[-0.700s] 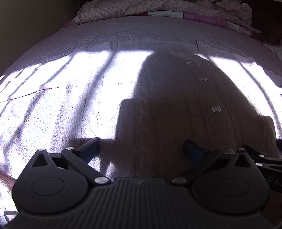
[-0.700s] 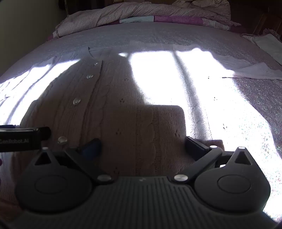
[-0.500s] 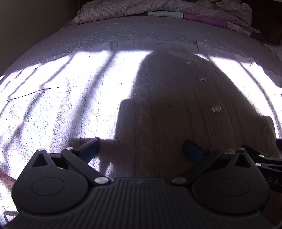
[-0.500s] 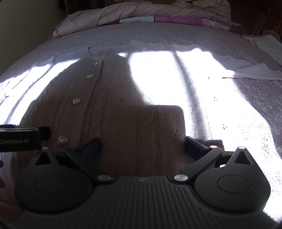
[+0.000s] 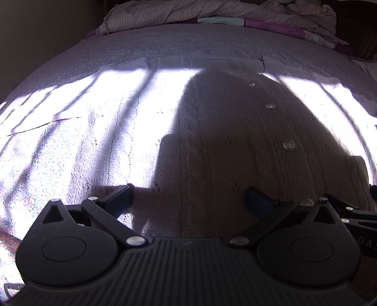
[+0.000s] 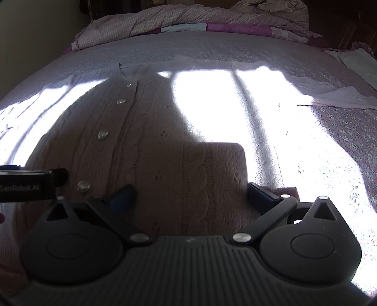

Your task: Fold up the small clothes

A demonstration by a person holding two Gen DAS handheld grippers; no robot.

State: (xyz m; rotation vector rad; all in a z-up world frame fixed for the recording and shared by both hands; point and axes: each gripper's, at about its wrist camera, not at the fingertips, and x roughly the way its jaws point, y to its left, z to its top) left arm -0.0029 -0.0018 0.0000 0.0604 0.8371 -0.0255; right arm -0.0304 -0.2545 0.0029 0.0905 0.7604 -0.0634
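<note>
Both grippers tilt down toward the bed, side by side over the near hem of a pale pink cable-knit cardigan [image 5: 223, 146] that lies spread flat on the bed's lilac floral bedspread [image 5: 165, 44].

The left gripper [image 5: 188, 195] points forward and downward over the cardigan's left half. Its jaws stand wide apart with only knit fabric lying flat beneath the gap; nothing is pinched. Its left finger [image 5: 117, 197] sits at the sunlit edge of the garment near the hem, its right finger [image 5: 256, 200] over the shaded knit beside the row of clear round buttons [image 5: 289, 144].

The right gripper [image 6: 190, 193] has the same downward tilt over the cardigan's right half. Its jaws are also spread wide and hold nothing. Its left finger [image 6: 122, 196] sits just right of the lowest button, its right finger [image 6: 261, 194] near the garment's right edge, where bright sunlight begins. Whether either gripper's fingertips touch the fabric cannot be told.

In the right wrist view, the left gripper's black side enters from the left edge, near the button placket. A rumpled pink checked quilt [image 6: 188, 18] lies at the far end of the bed.
</note>
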